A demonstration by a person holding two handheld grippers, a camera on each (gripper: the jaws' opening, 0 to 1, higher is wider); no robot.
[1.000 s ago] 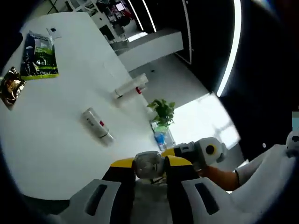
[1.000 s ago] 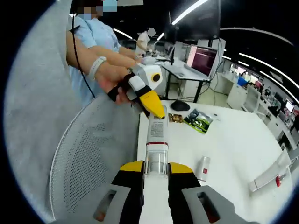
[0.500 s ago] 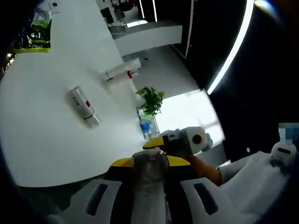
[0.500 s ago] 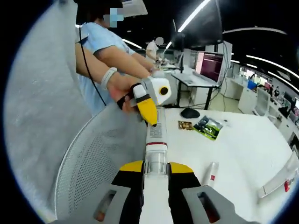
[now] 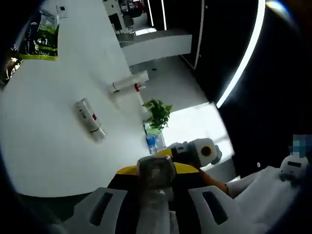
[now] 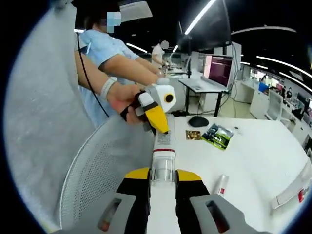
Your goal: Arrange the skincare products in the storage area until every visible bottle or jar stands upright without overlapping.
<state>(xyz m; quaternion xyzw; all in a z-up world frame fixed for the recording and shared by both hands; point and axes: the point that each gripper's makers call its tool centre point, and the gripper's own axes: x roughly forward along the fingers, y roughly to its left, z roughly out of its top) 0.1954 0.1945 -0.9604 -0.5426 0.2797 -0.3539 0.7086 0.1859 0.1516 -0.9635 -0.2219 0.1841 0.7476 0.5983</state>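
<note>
Right gripper view: both grippers [image 6: 157, 178] gripping bottle [image 6: 163, 146]

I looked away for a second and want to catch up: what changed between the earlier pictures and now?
Little changed. Both tongs, left and right, stay shut on the same bottle, one at each end, held in the air; nothing was picked up or let go. The hands tilted a little, so both views shifted. The tube and the long tube still lie flat on the white table, unmoved.
</note>
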